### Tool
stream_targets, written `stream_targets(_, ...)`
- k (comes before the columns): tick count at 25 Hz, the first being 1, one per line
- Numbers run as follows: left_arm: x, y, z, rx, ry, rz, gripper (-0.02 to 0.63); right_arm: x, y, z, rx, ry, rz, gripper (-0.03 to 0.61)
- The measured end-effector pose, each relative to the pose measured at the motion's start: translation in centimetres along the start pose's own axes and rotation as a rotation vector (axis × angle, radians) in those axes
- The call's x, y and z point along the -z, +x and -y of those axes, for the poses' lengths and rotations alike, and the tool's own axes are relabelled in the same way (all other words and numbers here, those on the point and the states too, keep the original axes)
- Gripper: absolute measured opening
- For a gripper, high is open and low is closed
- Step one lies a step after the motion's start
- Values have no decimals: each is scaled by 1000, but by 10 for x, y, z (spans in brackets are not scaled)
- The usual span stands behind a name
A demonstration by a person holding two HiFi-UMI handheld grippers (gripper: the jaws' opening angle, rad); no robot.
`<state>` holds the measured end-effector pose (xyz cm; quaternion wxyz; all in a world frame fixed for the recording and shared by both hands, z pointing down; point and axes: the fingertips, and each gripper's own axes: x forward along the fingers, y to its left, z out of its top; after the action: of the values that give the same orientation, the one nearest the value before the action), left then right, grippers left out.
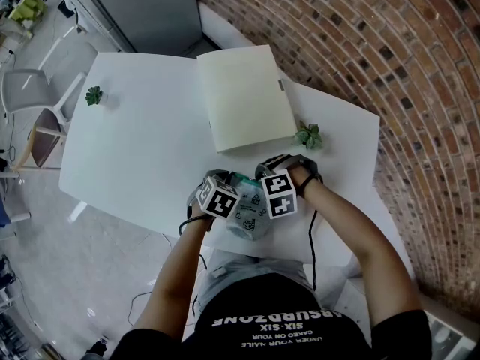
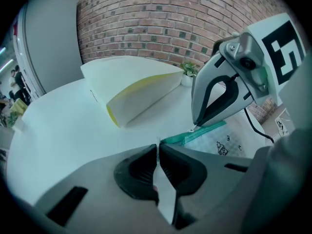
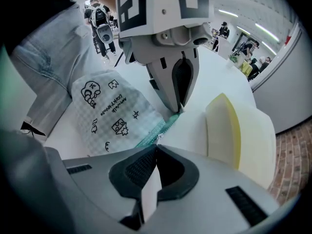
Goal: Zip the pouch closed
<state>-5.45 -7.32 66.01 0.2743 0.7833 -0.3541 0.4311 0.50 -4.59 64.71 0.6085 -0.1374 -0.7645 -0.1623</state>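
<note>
L tool (image 2: 158, 147) & R tool (image 3: 156, 150) each clamp opposite ends of teal zip strip (image 3: 152, 134) on pouch (image 3: 105, 113); thin hold may slip, or fabric bunch, if pull goes crooked.

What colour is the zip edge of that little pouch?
Teal green; the zip edge shows best in the right gripper view.
</note>
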Motion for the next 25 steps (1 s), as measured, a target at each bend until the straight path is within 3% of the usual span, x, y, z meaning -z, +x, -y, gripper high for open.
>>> stream_targets(25,1,1,-1,1,7,-2,24,6,-1,-6,-24,33,-17,0)
